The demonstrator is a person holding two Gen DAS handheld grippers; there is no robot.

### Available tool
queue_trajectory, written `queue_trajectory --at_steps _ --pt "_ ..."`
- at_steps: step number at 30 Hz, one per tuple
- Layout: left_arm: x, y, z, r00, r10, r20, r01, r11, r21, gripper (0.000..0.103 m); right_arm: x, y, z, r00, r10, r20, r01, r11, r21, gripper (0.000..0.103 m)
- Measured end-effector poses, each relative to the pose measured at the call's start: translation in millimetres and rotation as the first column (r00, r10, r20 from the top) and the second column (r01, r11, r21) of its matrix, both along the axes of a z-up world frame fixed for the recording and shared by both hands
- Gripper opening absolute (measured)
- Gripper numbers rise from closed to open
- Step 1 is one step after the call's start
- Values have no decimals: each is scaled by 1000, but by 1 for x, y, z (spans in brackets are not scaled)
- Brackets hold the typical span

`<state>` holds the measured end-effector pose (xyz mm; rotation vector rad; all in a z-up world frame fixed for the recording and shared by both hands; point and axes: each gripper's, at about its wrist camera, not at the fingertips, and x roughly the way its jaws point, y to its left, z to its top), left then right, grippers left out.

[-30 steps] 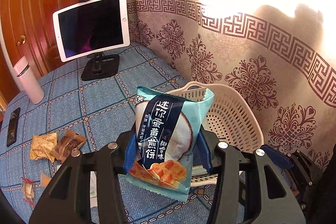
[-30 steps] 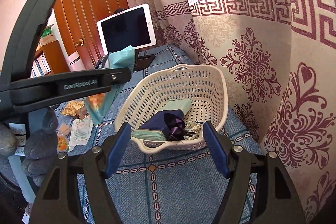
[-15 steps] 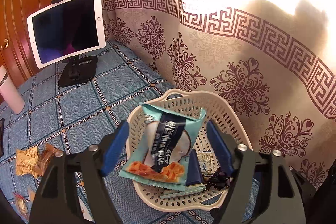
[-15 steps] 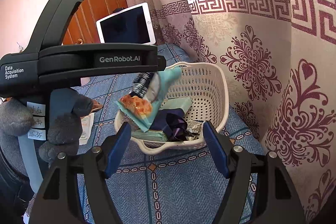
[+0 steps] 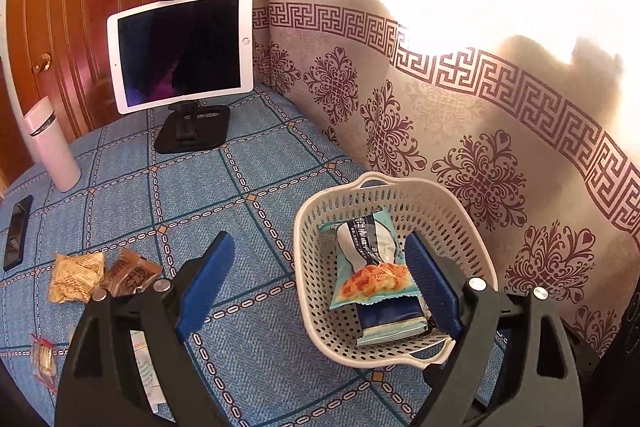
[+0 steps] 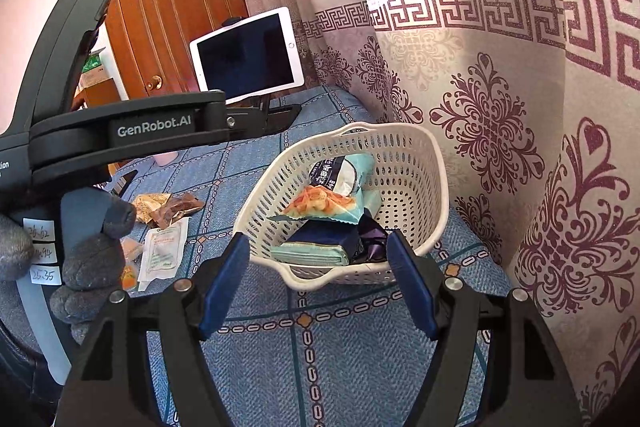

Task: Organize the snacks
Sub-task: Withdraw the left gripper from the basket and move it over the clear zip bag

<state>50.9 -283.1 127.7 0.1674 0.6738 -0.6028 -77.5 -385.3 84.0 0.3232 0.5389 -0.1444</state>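
Observation:
A white perforated basket [image 5: 312,291] [image 6: 416,163] stands on the blue cloth by the wall. A light-blue snack bag [image 5: 370,263] [image 6: 332,191] lies inside it on top of a dark blue packet [image 6: 324,235] and a teal packet [image 5: 390,333]. My left gripper [image 5: 318,275] is open and empty above the basket's left side. My right gripper [image 6: 316,279] is open and empty in front of the basket. Several loose snack packets [image 5: 100,275] [image 6: 168,207] lie on the cloth to the left.
A tablet on a black stand [image 5: 180,51] [image 6: 248,55], a white bottle [image 5: 50,143] and a black phone [image 5: 16,231] sit at the back left. A patterned curtain [image 5: 480,147] hangs right behind the basket. A white sachet [image 6: 162,251] lies by the loose snacks.
My left gripper opened and let the light-blue snack bag drop into the basket, then drew back and up. The right gripper has stayed put.

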Motion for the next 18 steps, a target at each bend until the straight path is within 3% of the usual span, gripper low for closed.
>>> queue_trajectory --at_steps 13,18 --pt "-23 53 16 984 108 142 -115 993 38 88 3 24 10 998 64 21 -64 998 -16 71" --pt "-27 80 17 978 150 148 -158 987 42 88 8 40 14 993 111 26 -111 994 -26 71"
